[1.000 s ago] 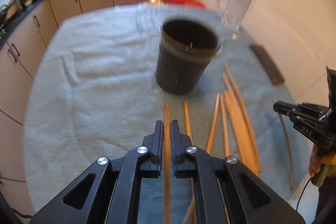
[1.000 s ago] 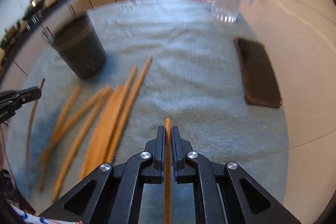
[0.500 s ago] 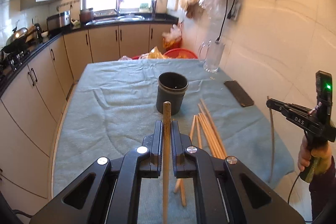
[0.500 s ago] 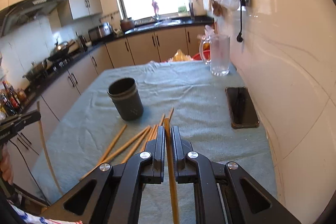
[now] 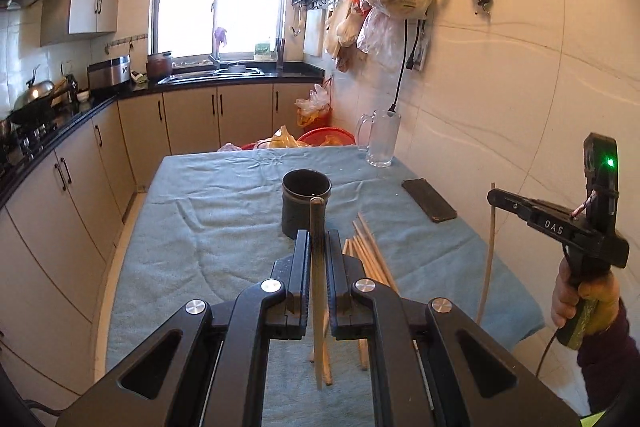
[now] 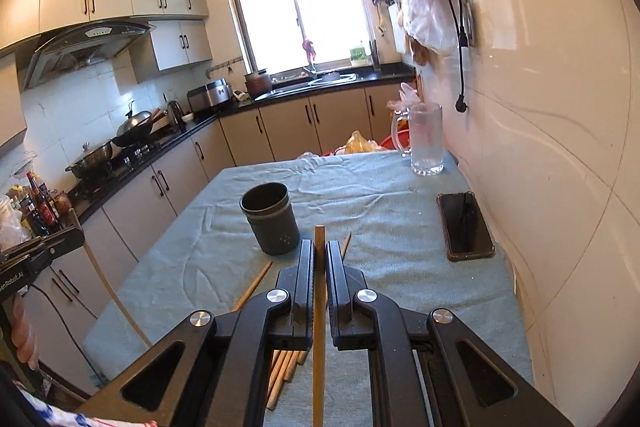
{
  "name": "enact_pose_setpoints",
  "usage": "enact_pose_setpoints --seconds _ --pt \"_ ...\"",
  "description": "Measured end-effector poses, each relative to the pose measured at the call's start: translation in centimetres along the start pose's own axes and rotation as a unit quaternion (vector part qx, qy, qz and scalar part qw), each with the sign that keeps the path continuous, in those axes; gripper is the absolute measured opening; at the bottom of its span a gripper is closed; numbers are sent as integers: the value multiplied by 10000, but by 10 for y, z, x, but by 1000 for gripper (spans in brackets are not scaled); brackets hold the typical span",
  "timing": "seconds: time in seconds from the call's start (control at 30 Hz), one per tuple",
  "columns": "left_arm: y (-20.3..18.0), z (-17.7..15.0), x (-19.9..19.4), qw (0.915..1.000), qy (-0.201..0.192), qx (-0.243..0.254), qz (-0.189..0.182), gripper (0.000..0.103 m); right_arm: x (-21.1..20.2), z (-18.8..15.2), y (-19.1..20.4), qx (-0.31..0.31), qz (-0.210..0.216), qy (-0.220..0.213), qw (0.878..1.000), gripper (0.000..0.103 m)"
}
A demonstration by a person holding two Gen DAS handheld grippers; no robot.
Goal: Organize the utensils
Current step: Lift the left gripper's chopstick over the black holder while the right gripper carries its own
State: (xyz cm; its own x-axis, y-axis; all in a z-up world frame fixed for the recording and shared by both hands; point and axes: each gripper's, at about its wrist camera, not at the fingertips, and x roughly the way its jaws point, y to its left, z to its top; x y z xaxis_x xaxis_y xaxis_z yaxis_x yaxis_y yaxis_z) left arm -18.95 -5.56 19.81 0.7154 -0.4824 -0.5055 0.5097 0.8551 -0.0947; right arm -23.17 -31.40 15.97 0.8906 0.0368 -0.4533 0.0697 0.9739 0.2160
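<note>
Both hand-held grippers have risen since the earlier frames: you now hold them higher and farther back from the counter (image 5: 208, 211), so the whole blue cloth shows below.

Your left hand-held gripper (image 5: 319, 259) is clamped narrowly on one chopstick (image 5: 318, 291). That chopstick runs between the fingers, its tip lining up with the cup (image 5: 306, 203) in the left wrist view.

Your right hand-held gripper (image 6: 319, 267) is likewise closed on a second chopstick (image 6: 319, 327). In the left wrist view, the same hand-held gripper (image 5: 494, 195) appears off the right edge of the counter, with its chopstick hanging downward from the tips.

The cup stands upright near the middle of the counter. Loose chopsticks (image 5: 370, 251) lie flat in a bundle just beside the cup, on the near side toward you.

A phone (image 6: 464, 227) lies flat along the right edge, well apart from the cup. A glass mug (image 6: 426, 139) stands at the far right corner.
</note>
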Motion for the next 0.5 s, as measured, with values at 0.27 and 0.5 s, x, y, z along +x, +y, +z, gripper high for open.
enact_pose_setpoints --seconds 0.27,0.5 --pt "6 13 -10 9994 -257 -215 -55 7 -13 12 8 -86 54 -292 9995 6" --pt "14 26 -5 9987 -377 -347 -43 7 -7 28 19 -252 -3 -438 9987 6"
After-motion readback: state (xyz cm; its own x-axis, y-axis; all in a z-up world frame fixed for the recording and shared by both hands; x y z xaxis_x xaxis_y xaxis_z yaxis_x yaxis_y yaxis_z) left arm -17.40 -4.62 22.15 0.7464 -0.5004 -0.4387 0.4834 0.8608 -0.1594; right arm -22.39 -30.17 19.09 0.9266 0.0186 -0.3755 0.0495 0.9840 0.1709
